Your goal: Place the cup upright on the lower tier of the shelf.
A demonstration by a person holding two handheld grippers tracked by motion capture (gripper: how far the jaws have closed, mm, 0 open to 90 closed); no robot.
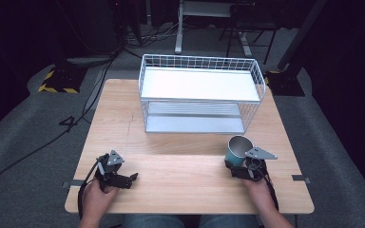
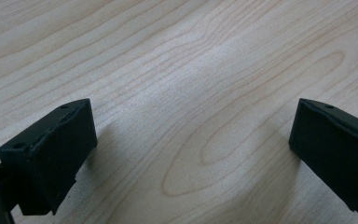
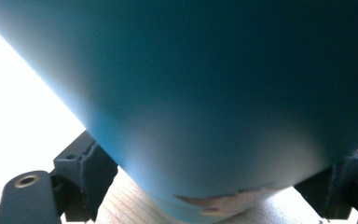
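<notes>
High view places the blue cup upright near the tabletop's right front, between the jaws of the right claw, with the wire rack empty behind. Judging by that, the grasp is barely begun and the carry remains. Right gripper view shows the jaws flanking the cup base; contact is unclear. Left claw stands wide, idle.
</notes>
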